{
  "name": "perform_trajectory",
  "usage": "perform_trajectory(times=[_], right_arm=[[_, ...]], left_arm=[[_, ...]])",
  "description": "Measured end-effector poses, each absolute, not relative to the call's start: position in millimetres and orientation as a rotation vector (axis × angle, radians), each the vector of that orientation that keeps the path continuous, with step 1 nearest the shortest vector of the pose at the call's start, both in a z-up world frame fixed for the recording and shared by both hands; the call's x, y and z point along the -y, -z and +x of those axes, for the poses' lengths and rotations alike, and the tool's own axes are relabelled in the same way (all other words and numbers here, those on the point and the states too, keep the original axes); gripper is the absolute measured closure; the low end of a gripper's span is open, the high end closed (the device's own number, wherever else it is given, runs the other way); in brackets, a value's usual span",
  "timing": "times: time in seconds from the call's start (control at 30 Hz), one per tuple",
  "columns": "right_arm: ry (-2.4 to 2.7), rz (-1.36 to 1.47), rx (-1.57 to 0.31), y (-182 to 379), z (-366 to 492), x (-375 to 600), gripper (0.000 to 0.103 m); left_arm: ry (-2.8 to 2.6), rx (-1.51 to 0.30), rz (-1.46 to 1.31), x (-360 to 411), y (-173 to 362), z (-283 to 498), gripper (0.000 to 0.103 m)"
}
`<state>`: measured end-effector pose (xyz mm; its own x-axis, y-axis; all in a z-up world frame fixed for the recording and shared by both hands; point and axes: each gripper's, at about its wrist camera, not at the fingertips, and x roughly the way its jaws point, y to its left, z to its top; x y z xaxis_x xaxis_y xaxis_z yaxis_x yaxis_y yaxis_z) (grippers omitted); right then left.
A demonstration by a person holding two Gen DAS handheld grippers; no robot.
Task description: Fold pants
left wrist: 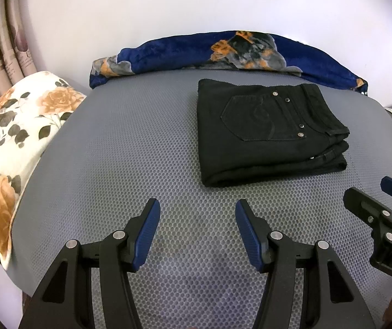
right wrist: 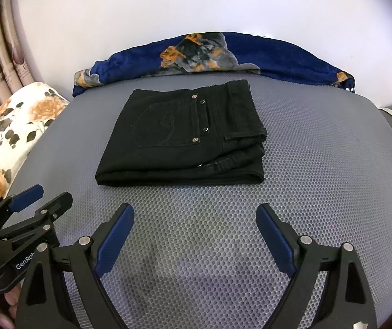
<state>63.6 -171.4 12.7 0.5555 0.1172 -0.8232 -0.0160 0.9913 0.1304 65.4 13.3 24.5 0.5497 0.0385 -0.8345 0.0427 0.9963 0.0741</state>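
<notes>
Your black pants [right wrist: 185, 134] lie folded into a compact stack at frame centre; nothing visibly remains. Left tongs [left wrist: 197, 231] and right tongs [right wrist: 196, 235] hang open, empty

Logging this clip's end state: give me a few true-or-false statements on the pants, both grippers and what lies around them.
1. The black pants lie folded in a compact stack on the grey mat. True.
2. The right gripper is clamped on the pants. False: it is open and empty, short of them.
3. The left gripper holds nothing. True.
4. A back pocket faces up. True.
5. The blue blanket covers the pants. False: it lies behind them.
</notes>
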Motion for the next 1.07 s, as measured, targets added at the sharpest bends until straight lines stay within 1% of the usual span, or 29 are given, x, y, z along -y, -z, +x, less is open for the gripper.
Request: perform_trajectory(times=[1.07], right_arm=[[-0.068, 0.110, -0.993, -10.9, 67.5, 173.8, 0.014]], left_arm=[[0.029, -1.004, 0.089, -16.5, -19.4, 71.2, 0.045]])
